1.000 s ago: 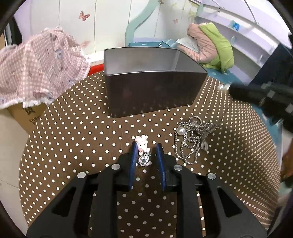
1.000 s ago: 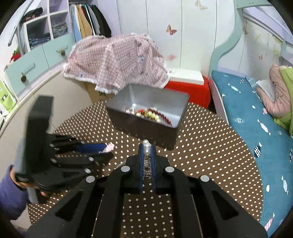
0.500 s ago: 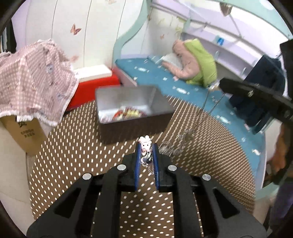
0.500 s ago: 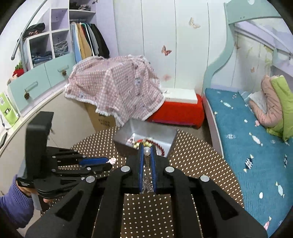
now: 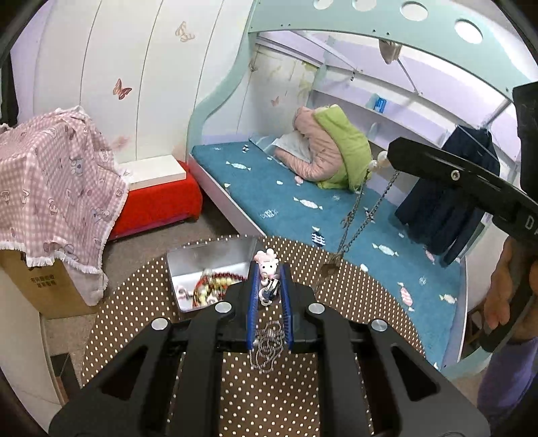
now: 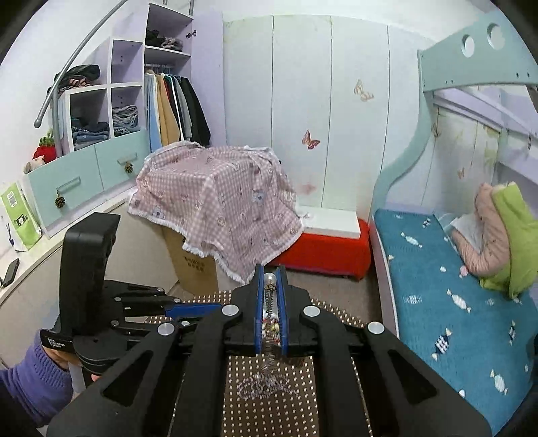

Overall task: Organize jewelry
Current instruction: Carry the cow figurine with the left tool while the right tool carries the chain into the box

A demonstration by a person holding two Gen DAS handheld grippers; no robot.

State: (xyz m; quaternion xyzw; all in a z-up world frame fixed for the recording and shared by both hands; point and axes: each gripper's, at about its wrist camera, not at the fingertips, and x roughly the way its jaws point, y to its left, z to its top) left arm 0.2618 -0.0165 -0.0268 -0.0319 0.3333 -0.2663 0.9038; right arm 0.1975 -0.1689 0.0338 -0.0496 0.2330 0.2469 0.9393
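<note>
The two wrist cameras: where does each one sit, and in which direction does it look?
Left wrist: on the left gripper, looking down past the pink charm to the metal tin, dotted table and bed; a hand shows at right.
Right wrist: on the right gripper, gripping the pearl chain, facing the wardrobe; a purple sleeve shows.
Shared: the table, checked cloth, each other's gripper.

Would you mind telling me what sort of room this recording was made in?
Most likely a child's bedroom: a mint-green bunk bed frame over a blue candy-print mattress, butterfly stickers on white wardrobe doors, and an open closet of hanging clothes.
</note>
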